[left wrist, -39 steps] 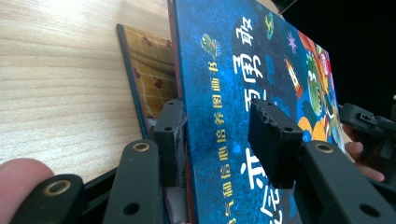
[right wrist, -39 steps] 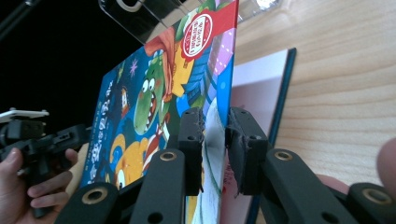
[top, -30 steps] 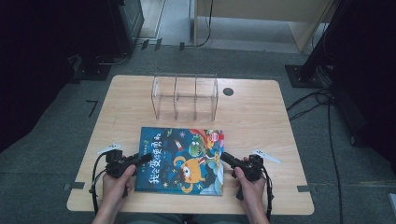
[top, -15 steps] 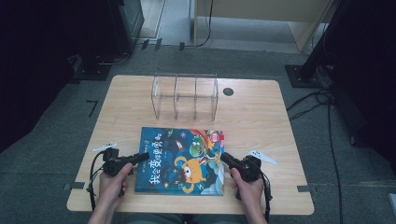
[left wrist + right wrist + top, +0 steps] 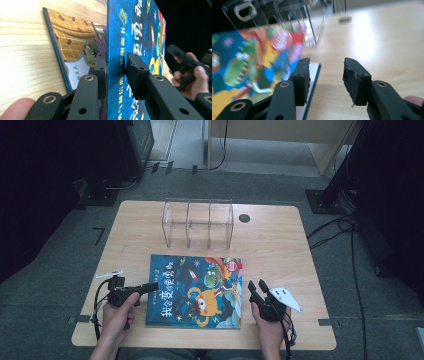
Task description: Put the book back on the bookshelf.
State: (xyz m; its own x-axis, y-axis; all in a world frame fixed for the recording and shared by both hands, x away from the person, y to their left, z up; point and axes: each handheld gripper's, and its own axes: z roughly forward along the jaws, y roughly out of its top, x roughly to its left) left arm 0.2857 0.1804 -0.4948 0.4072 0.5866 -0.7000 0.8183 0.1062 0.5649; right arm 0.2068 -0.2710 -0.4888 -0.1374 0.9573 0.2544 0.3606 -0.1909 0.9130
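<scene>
Left gripper (image 5: 150, 287) at 8 o'clock on the table (image 5: 280, 245), jaws just closing around the book's (image 5: 197, 290) lifted front cover, a gap at one pad. Book lies front-centre, clear rack (image 5: 197, 224) at its 12 o'clock. Right gripper (image 5: 256, 286) at the book's 3 o'clock edge, jaws just opened partway, holding nothing.

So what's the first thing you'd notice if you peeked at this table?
The bright blue picture book with cartoon monsters, lying near the front edge of the wooden table. The left gripper has its jaws around the lifted cover, with a page showing underneath. Behind the book stands a clear plastic rack, and the right gripper sits just off the book's right edge with nothing between its jaws.
</scene>
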